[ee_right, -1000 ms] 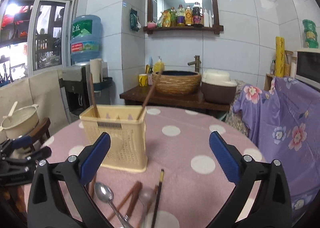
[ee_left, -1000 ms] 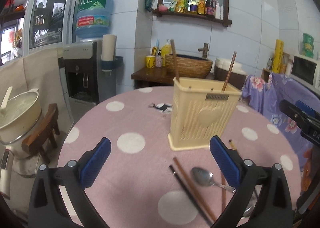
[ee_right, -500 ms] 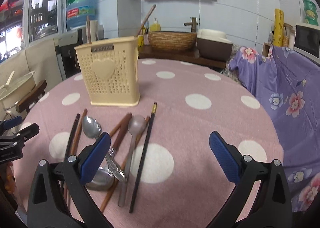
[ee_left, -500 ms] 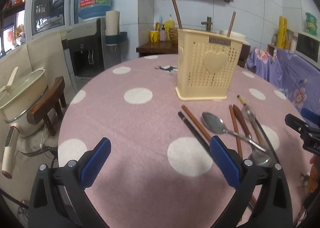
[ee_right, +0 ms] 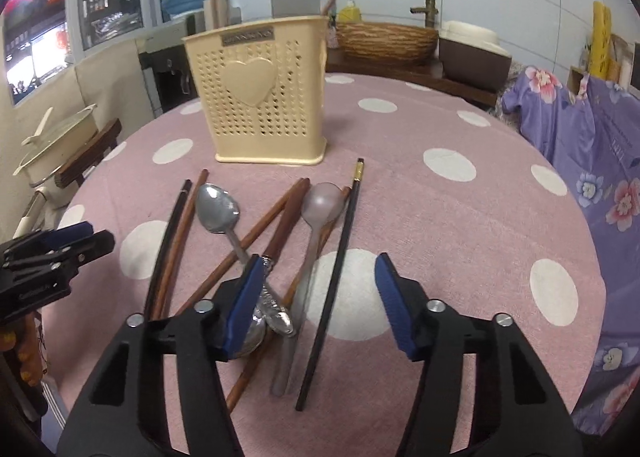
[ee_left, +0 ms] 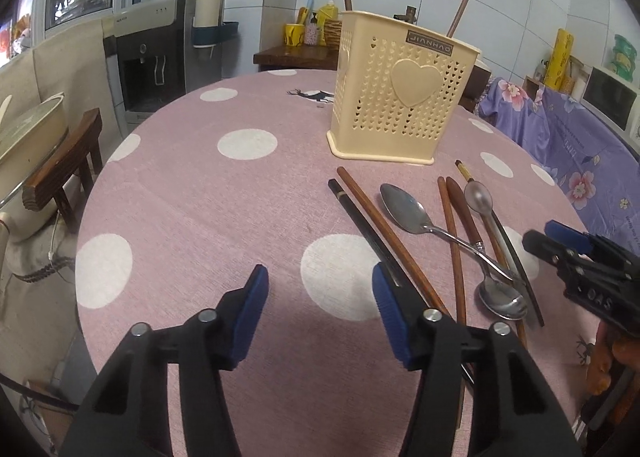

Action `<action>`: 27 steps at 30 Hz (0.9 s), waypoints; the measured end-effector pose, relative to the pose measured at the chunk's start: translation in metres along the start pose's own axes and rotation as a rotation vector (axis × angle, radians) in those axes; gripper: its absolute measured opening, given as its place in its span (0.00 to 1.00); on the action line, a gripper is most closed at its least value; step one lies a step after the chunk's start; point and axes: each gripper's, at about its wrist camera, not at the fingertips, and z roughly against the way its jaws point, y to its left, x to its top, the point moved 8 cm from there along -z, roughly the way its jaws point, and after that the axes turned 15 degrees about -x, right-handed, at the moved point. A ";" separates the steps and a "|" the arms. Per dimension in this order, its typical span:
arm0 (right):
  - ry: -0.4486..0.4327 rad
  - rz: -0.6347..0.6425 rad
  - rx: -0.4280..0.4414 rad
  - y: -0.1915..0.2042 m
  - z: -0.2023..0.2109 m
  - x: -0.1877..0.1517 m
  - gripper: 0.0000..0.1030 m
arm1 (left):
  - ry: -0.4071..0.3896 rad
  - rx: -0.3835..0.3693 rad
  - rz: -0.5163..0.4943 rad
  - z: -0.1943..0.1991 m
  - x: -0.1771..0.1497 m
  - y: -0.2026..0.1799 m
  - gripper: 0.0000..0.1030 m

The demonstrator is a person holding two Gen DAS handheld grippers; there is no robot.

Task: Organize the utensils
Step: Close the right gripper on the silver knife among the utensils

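Right claw [ee_right: 318, 303] is spread wide, holding nothing, low over the near end of the utensil pile on the pink dotted worktop [ee_right: 500, 217]. Black chopstick [ee_right: 334, 277] lies between its fingers, long axis running roughly straight away from the claw toward the cream holder [ee_right: 256, 97], gold tip near the holder's base. That alignment is the issue: as I read it, the fingers close across the stick, so the grab should work without much wrist roll. Pale spoon [ee_right: 316, 225] lies just left of the stick, steel spoon [ee_right: 220, 213] and brown chopsticks [ee_right: 256, 237] further left, crossing. Left claw [ee_left: 318, 303] is also wide and empty, over bare cloth with the pile off to its right, so the right claw is nearer. Holder stands upright beyond the pile, two sticks already in it.
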 end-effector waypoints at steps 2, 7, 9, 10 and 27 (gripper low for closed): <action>0.017 -0.004 0.004 0.001 -0.005 0.007 0.48 | 0.004 -0.006 0.001 -0.001 0.000 -0.002 0.49; 0.039 0.038 -0.014 0.016 -0.026 0.023 0.48 | 0.007 -0.014 -0.006 -0.003 0.001 -0.008 0.49; 0.058 0.065 -0.050 0.020 -0.040 0.029 0.46 | 0.007 -0.014 -0.010 -0.003 0.002 -0.010 0.49; 0.073 0.077 -0.066 0.020 -0.045 0.030 0.45 | 0.007 -0.013 -0.011 -0.003 0.002 -0.011 0.49; 0.130 0.097 -0.148 0.028 -0.077 0.035 0.41 | 0.024 -0.003 0.015 -0.004 -0.001 0.001 0.49</action>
